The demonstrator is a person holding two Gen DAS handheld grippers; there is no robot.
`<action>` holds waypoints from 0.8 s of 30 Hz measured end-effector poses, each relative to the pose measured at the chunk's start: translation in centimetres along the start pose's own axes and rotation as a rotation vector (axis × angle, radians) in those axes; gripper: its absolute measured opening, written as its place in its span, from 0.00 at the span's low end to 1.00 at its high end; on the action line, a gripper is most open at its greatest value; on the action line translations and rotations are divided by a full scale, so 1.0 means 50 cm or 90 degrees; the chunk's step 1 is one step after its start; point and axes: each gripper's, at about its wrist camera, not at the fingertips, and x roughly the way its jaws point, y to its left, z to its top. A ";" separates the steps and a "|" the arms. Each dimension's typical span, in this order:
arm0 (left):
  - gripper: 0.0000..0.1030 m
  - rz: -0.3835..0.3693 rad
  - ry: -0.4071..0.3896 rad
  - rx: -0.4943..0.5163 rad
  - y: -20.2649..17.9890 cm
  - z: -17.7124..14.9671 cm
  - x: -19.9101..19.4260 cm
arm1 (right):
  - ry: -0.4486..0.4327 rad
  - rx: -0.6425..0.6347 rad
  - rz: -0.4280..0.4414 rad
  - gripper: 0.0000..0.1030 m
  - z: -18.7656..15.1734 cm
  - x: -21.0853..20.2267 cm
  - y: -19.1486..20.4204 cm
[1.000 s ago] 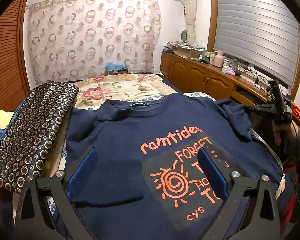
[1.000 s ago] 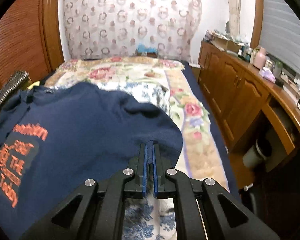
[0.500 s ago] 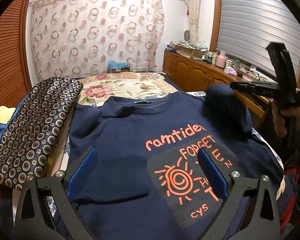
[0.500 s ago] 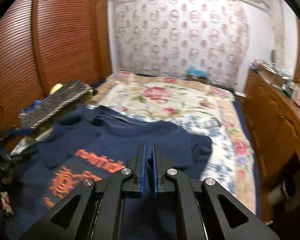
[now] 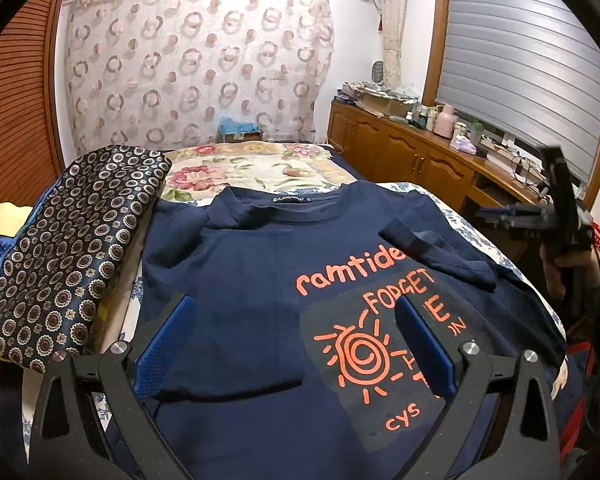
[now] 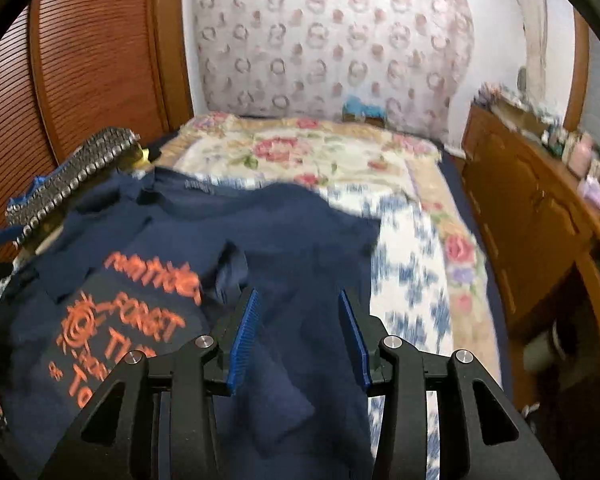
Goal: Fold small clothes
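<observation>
A navy T-shirt (image 5: pixel 260 272) with orange print lies face up on the bed, collar away from me. Its right sleeve (image 5: pixel 436 256) is folded in over the chest beside the lettering, and the sleeve (image 6: pixel 230 272) shows again in the right wrist view. The left side is folded inward too. My left gripper (image 5: pixel 294 302) hovers open over the lower shirt with nothing between its pads. My right gripper (image 6: pixel 297 296) is over the shirt's right side; its jaws are opening and no cloth is between the pads. The right gripper (image 5: pixel 500 212) also shows, blurred, at the bed's right edge, held by a hand (image 5: pixel 556 264).
A folded dark cloth with a ring pattern (image 5: pixel 72 240) lies along the bed's left side. The floral bedspread (image 5: pixel 260 168) stretches beyond the shirt. Wooden cabinets (image 5: pixel 412 160) with clutter on top run along the right. A slatted wooden wardrobe (image 6: pixel 100 60) stands at the left.
The right gripper carried the right sleeve up and over onto the chest, let it go and opened, then drew back to the right. The left gripper stayed put.
</observation>
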 end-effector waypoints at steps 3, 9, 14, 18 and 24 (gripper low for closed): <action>0.98 -0.001 0.005 0.004 -0.003 -0.001 0.005 | 0.025 0.007 0.001 0.42 -0.024 0.015 0.007; 0.98 -0.004 0.010 0.007 -0.007 -0.004 0.012 | 0.052 0.026 0.007 0.42 -0.060 0.020 -0.001; 0.98 -0.006 0.014 0.010 -0.012 -0.008 0.016 | 0.065 0.047 0.015 0.42 -0.082 0.004 -0.017; 0.98 -0.008 0.014 0.012 -0.016 -0.010 0.017 | 0.069 0.047 0.019 0.42 -0.091 0.003 -0.013; 0.98 -0.009 0.015 0.012 -0.018 -0.010 0.018 | 0.071 0.044 0.047 0.42 -0.091 0.001 0.010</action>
